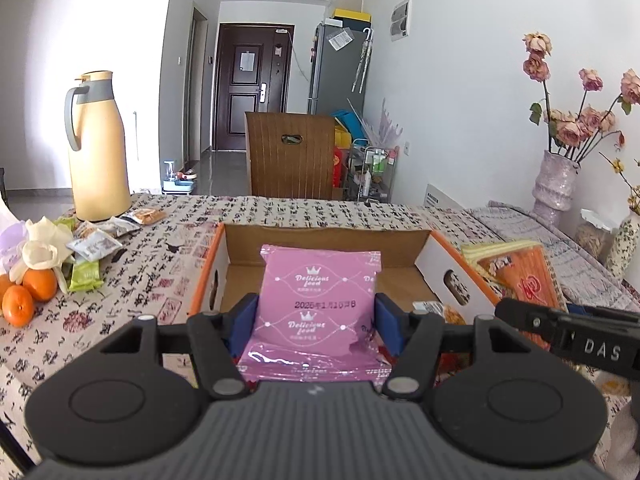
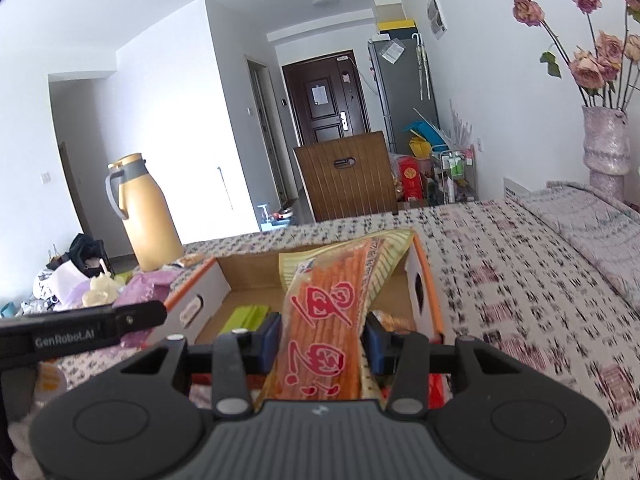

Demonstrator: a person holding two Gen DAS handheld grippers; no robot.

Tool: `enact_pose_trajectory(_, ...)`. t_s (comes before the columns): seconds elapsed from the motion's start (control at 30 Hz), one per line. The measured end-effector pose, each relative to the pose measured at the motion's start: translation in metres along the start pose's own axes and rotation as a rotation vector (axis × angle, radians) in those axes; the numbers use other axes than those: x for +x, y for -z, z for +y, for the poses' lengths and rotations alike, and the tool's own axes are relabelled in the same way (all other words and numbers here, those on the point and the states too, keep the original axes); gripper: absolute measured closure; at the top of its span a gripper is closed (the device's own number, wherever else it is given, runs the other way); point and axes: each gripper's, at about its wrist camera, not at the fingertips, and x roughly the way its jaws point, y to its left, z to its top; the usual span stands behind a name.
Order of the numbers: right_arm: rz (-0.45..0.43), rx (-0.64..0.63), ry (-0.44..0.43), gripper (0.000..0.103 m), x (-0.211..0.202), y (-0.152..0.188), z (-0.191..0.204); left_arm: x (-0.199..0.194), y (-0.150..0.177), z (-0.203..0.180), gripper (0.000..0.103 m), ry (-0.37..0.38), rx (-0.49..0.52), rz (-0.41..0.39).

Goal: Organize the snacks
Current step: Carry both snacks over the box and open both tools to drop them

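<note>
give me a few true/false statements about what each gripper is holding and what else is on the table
1. The left gripper holds a pink snack packet between its fingers. True.
2. The right gripper is open with nothing in it. False: it is shut on an orange snack bag with red characters.
3. The cardboard box has orange edges. True.
4. The tangerines lie inside the box. False: they sit on the tablecloth, left of the box in the left wrist view.
5. The thermos jug lies on its side. False: it stands upright on the table.
</note>
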Motion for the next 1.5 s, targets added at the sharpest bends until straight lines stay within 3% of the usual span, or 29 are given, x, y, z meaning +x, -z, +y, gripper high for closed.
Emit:
enact_pose_trajectory(0.43,0.033,0.023,-0.013,0.061,0.075,-0.055,0.004,0.042,-0.033,0.01,0.04,-0.043,-0.002,0.0)
enact_pose_trajectory(0.7,0.097,0.003,0.007,0.061,0.132,-0.072,0.009,0.082,-0.042,0.014,0.04,-0.087,0.008,0.048)
enact_pose_trajectory(1.0,0.229,-0.02,0.064,0.061,0.194,-0.058,0.008,0.127,-0.031,0.02,0.04,-0.119,0.013,0.131)
enact_pose_trajectory(1.3,0.295,-0.031,0.096,0.061,0.215,-0.04,0.01,0.147,-0.013,0.019,0.04,-0.134,0.037,0.2)
enact_pose_trajectory(1.37,0.314,-0.025,0.106,0.059,0.217,-0.037,0.007,0.149,-0.011,0.019,0.039,-0.137,0.04,0.208)
enact_pose_trajectory(1.43,0.332,-0.017,0.118,0.047,0.218,-0.035,0.004,0.146,-0.009,0.019,0.038,-0.139,0.038,0.201)
enact_pose_trajectory(1.5,0.33,0.0,0.13,0.042,0.216,-0.035,0.0,0.142,-0.008,0.019,0.026,-0.136,0.035,0.188)
